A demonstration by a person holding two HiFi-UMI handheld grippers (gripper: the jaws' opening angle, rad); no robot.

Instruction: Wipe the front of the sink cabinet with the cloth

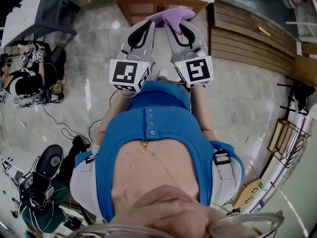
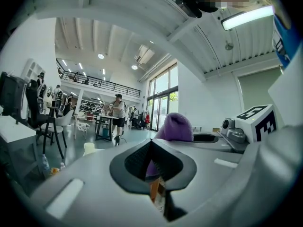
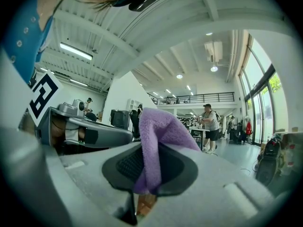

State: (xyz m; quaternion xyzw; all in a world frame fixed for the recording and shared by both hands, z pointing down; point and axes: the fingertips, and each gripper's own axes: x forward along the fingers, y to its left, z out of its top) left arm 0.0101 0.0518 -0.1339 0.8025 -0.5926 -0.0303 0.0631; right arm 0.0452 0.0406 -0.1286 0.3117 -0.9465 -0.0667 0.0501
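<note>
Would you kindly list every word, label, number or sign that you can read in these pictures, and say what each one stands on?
No legible text in any view.
Left marker cube: a black-and-white square pattern only, no letters or digits.
Right marker cube: also only a square pattern.
Purple cloth: no print or tag visible.

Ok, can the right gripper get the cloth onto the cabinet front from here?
Probably yes. The right gripper is shut on the cloth, held just before the cabinet front, with nothing between them. The left gripper also grips the cloth, so both would have to move together.
</note>
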